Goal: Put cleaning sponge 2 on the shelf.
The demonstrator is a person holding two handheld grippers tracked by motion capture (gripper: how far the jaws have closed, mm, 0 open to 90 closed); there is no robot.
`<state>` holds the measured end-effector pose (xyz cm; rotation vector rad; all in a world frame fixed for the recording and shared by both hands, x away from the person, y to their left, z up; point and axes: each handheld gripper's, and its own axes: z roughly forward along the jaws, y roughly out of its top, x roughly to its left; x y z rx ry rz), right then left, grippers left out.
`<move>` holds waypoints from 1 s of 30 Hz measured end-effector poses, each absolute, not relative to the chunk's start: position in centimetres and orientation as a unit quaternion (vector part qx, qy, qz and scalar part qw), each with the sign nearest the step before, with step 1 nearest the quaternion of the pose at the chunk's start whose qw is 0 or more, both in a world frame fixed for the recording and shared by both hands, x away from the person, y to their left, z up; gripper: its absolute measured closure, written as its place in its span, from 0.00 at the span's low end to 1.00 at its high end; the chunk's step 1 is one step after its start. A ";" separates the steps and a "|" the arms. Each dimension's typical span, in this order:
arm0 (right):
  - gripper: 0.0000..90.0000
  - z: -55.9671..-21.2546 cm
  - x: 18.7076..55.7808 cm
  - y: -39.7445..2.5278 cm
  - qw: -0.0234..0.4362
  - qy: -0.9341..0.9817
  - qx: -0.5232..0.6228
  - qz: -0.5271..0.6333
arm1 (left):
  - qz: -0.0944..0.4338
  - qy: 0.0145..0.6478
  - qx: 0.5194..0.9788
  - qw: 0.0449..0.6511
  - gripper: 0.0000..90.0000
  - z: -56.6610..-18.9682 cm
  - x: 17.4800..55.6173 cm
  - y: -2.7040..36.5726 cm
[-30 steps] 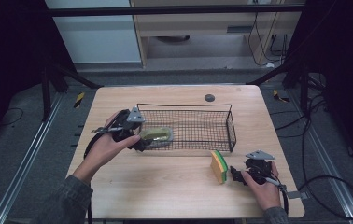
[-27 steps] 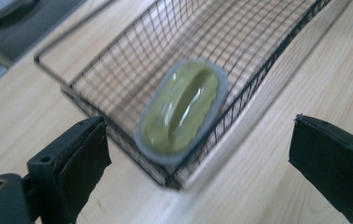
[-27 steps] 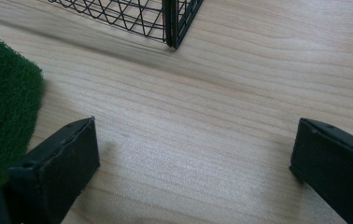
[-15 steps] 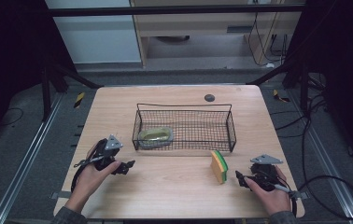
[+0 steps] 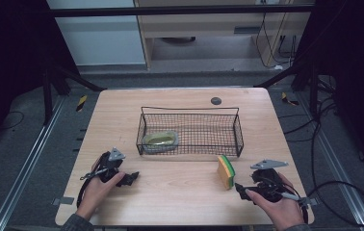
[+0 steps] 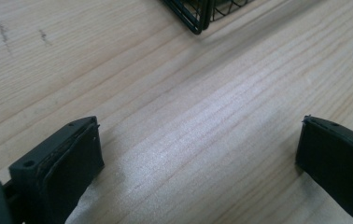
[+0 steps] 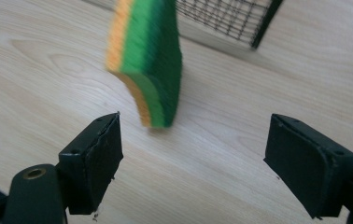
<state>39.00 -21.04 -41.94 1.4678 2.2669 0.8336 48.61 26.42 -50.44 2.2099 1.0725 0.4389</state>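
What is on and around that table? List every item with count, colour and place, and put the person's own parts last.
table: one, light wood, centre of the high view.
wire basket: one, black, middle of the table.
dish: one, green-yellow, inside the basket's left end.
sponge: one, green and yellow, standing on edge in front of the basket's right end.
small round disc: one, dark, on the table behind the basket.
left tool: one, black, open, near the table's front left.
right tool: one, black, open, just short of the sponge.

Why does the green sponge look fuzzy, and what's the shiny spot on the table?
Right gripper view: the sponge looks smeared, with soft edges, probably blur from motion. Left gripper view: the pale patch on the table is glare from light on the wood.
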 end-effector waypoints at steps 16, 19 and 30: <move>0.28 -36.7 41.6 -16.3 0.171 0.819 0.473 0.277 | 0.180 0.407 0.828 0.340 0.00 -50.9 48.5 26.5; 0.31 -36.8 42.3 -15.9 0.167 0.819 0.474 0.278 | 0.180 0.407 0.828 0.340 0.00 -50.9 48.5 26.5; 0.34 -37.7 43.5 -15.1 0.155 0.820 0.480 0.270 | 0.180 0.408 0.828 0.340 0.00 -50.9 48.6 26.5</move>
